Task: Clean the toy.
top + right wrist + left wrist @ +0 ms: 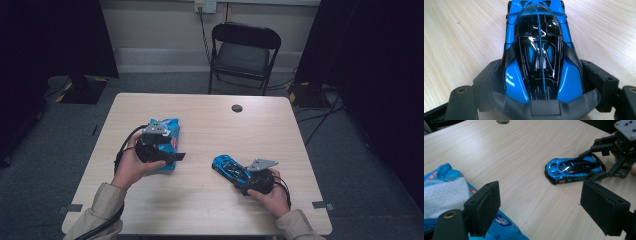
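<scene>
Your right tool (pixel 246 181) is clamped on the rear of the blue car (pixel 229 167), one jaw on each flank, the car sitting on the table (pixel 210 125) at the near right with its nose pointing far-left. Your left tool (pixel 176 156) has its jaws apart with nothing between them, hovering just over the blue wipes pack (pixel 170 131) at the left, a white wipe (pixel 444 195) showing at its top.

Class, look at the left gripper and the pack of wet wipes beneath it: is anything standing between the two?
Nothing visible does. The left gripper hangs open directly above the wipes pack, whose white tissue pokes out beside its near jaw. The blue toy car lies well off to the side, clamped at its rear by the right gripper.
</scene>
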